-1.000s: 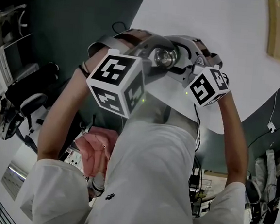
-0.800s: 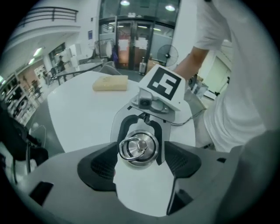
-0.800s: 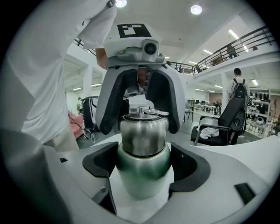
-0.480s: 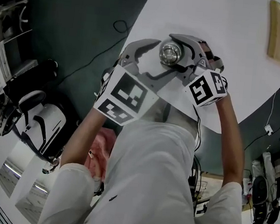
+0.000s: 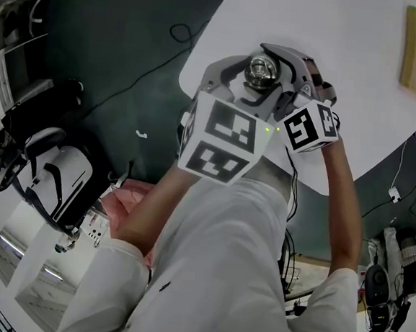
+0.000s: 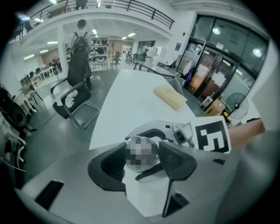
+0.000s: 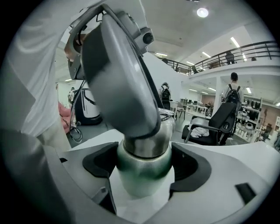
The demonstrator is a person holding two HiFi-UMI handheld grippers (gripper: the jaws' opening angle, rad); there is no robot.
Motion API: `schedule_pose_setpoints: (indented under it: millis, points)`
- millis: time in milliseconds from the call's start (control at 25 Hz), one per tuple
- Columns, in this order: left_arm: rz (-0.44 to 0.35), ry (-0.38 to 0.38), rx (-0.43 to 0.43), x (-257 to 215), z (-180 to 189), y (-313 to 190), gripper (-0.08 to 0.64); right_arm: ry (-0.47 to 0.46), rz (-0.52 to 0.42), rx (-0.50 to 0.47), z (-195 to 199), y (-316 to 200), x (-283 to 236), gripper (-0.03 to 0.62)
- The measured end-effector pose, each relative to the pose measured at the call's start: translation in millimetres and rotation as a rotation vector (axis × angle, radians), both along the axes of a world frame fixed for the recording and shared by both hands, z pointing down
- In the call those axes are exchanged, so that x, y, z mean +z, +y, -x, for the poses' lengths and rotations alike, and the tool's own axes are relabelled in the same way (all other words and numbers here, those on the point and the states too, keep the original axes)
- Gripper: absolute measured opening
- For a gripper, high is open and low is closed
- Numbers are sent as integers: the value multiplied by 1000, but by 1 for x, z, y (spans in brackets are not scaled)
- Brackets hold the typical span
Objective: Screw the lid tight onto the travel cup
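Since a second ago: a swing of the left gripper (image 6: 143,156) and its marker cube (image 5: 221,137) from far left to just beside the right gripper (image 7: 143,162). Now closing on the shiny round steel lid (image 5: 259,70), pads touching its sides. Clamped between the right gripper's pads: the green-and-steel travel cup (image 7: 144,179), upright near the edge of the white table (image 5: 346,80), directly beneath the left jaws.

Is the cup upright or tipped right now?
Upright: in the right gripper view the cup stands on its base on the white table, lid on top.
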State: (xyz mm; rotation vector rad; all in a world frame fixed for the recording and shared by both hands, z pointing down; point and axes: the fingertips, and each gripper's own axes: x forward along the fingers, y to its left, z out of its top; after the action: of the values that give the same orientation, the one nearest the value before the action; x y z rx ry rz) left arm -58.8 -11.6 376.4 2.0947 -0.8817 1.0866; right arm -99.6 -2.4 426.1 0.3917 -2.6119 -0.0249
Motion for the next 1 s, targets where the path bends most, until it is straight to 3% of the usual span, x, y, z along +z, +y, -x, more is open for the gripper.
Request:
schedule_pose_setpoints:
  millis: [200, 440, 560, 840, 1000]
  points:
    - [-53, -19, 56, 1, -8, 6, 222, -11, 8, -4, -9, 5, 0, 344]
    - [-55, -28, 349, 0, -16, 17, 222, -24, 14, -56, -12, 14, -2, 345]
    - [-43, -36, 444, -1, -19, 19, 222, -25, 15, -64, -14, 14, -3, 345]
    - [-54, -64, 424, 0, -19, 21, 236, -9, 27, -34, -17, 14, -2, 344]
    - [-56, 2, 327, -19, -19, 21, 259, -30, 52, 43, -29, 13, -21, 345]
